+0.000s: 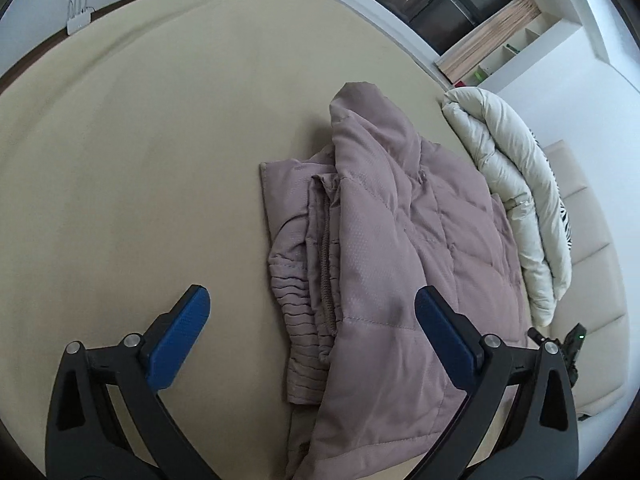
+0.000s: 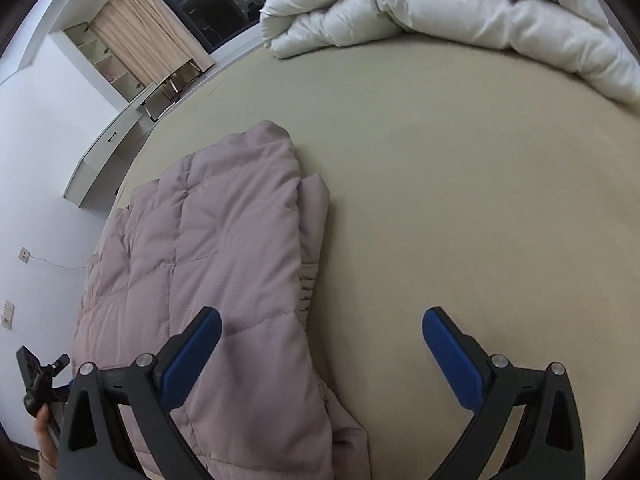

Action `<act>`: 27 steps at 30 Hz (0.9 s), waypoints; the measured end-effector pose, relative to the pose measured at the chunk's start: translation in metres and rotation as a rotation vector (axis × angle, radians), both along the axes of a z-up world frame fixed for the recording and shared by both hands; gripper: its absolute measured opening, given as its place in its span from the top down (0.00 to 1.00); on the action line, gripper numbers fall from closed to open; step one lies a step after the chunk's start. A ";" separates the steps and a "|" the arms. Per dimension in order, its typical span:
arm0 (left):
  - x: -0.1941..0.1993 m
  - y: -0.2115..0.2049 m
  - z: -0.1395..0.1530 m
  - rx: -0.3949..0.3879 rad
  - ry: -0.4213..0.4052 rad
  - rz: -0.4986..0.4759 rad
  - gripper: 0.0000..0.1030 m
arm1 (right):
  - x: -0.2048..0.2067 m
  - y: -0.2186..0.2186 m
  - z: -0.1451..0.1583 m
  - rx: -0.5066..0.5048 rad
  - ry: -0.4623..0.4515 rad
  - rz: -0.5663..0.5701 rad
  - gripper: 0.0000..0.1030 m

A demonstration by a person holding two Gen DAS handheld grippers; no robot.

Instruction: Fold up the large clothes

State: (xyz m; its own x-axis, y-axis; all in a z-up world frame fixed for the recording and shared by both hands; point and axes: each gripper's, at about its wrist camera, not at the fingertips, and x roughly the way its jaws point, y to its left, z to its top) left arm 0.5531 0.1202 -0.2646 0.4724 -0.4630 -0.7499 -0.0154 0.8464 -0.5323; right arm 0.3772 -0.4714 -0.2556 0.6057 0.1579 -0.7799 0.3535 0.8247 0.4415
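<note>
Mauve quilted jacket (image 1: 400, 248), folded, lengthwise away

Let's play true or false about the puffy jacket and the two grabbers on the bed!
1. The left gripper is squeezing the jacket. False: it is open and holds nothing.
2. The jacket is a dusty pinkish-mauve colour. True.
3. The jacket hangs on a hanger. False: it lies folded on the beige bed sheet.
4. A white duvet is bunched up at the far side of the bed. True.
5. The right gripper is shut tight. False: its blue fingers are spread wide apart.
6. The jacket has stitched quilted squares. True.
</note>
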 end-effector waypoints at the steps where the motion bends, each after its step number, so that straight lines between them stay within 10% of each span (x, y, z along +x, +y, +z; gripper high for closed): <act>1: 0.004 -0.003 -0.006 -0.034 0.018 -0.011 0.00 | 0.001 -0.004 -0.004 0.035 0.002 -0.002 0.00; 13: 0.044 -0.016 -0.051 -0.135 0.122 -0.068 0.01 | 0.042 0.013 -0.028 0.171 0.018 0.160 0.01; 17: 0.056 -0.010 -0.058 -0.198 0.140 -0.074 0.07 | 0.056 0.017 -0.034 0.323 0.003 0.210 0.27; 21: 0.064 0.000 -0.066 -0.271 0.134 -0.092 0.26 | 0.062 0.024 -0.034 0.319 -0.017 0.243 0.27; 27: 0.092 0.004 -0.083 -0.340 0.177 -0.063 0.27 | 0.079 0.021 -0.046 0.385 0.014 0.209 0.25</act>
